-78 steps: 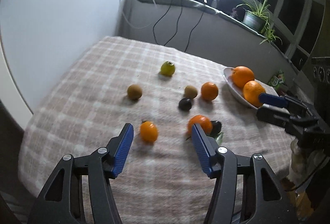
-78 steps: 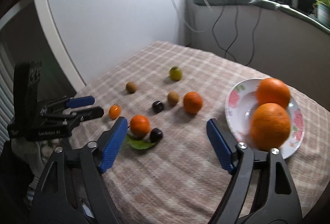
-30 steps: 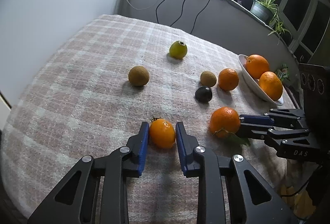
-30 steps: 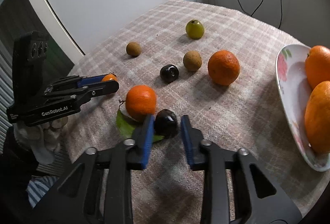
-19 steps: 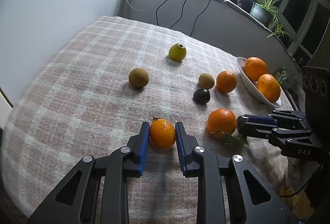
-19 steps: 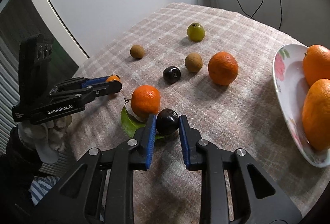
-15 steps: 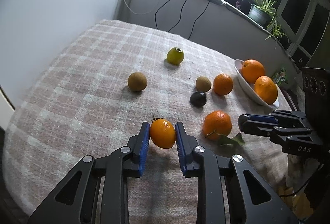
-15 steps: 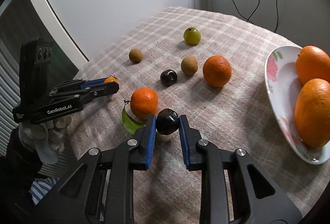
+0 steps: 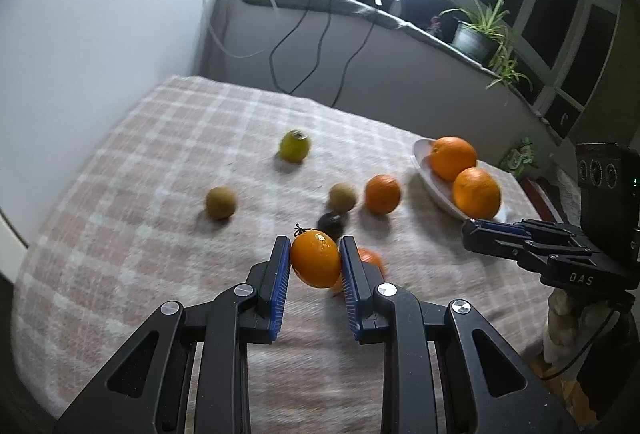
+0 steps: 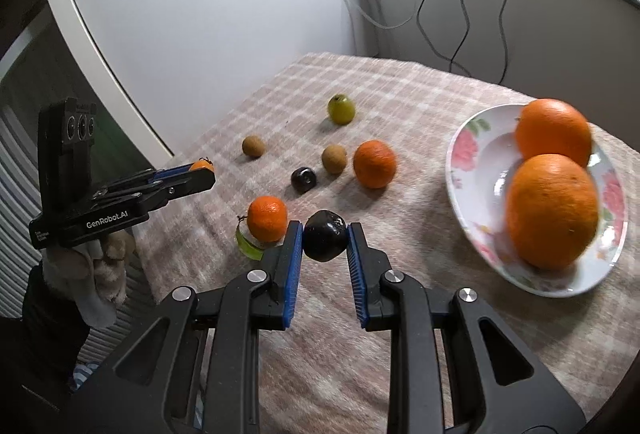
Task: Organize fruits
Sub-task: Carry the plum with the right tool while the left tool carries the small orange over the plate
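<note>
Gripping a small orange fruit [image 9: 315,263], left tongs [image 9: 315,266]; right tongs [image 10: 325,239], dark fruit [image 10: 325,240]

Two big oranges [image 10: 552,210] are sitting on one flowered plate [image 10: 472,170] at three o'clock. Two medium oranges [image 10: 375,164] are lying on the cloth, with one small orange fruit [image 9: 316,263] and two dark fruits [image 10: 325,241] also showing. Two brown fruits [image 10: 253,146] are resting toward twelve o'clock beside one green fruit [image 10: 341,109]. One leaf [image 10: 248,248] is lying at nine o'clock.
</note>
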Demonstrator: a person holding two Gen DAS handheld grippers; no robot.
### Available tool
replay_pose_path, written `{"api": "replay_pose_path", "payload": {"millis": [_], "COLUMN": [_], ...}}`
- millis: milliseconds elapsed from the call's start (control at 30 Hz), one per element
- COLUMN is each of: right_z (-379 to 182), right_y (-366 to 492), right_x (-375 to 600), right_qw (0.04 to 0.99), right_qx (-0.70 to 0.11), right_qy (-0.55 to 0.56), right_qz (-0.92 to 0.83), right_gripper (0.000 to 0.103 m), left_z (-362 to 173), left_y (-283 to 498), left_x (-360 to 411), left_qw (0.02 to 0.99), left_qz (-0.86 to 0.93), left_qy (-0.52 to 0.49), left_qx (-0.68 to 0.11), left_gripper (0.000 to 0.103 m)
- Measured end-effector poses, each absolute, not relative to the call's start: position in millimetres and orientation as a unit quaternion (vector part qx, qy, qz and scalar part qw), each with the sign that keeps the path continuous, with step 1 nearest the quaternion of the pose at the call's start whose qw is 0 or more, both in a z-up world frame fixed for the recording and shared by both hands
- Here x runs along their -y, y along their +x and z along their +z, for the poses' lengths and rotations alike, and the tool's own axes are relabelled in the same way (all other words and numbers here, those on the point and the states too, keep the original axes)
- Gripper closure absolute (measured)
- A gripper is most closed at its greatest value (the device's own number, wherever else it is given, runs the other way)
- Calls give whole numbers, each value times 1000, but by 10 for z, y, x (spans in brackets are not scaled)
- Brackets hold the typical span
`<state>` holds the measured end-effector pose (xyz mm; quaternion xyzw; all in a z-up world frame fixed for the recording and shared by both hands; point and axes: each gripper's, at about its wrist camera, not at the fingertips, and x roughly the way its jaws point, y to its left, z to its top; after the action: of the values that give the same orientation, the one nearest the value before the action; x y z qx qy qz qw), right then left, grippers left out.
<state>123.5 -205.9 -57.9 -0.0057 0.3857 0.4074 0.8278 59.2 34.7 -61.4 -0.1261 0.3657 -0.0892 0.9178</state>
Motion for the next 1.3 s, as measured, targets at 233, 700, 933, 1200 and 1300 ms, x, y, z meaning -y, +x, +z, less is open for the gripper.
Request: {"api": "replay_pose_path", "payload": {"millis": [233, 700, 933, 1200, 1300], "right_z": [-469, -428, -476, -589, -648], "right_y": [1281, 1519, 1661, 1941, 2038], "right_x": [2345, 3029, 3315, 3498, 3539], "right_qw": [844, 877, 886, 889, 887], "right_qx": [-373, -358, -358, -369, -375], "right_qy": [11, 36, 46, 53, 57], "right_qz": [385, 318, 290, 267, 263], "right_gripper": [80, 80, 80, 80, 80], "left_z": [-517, -479, -497, -517, -538], "left_y": [708, 1120, 1280, 1489, 1567], "left_x": [-103, 588, 894, 1088, 1150], "left_qw": [918, 908, 903, 900, 898], "left_qz": [-118, -179, -198, -205, -205], "left_qy": [-120, -99, -84, -73, -69], "left_qx": [-359, -365, -372, -378, -382], "left_gripper": [80, 80, 80, 80, 80]}}
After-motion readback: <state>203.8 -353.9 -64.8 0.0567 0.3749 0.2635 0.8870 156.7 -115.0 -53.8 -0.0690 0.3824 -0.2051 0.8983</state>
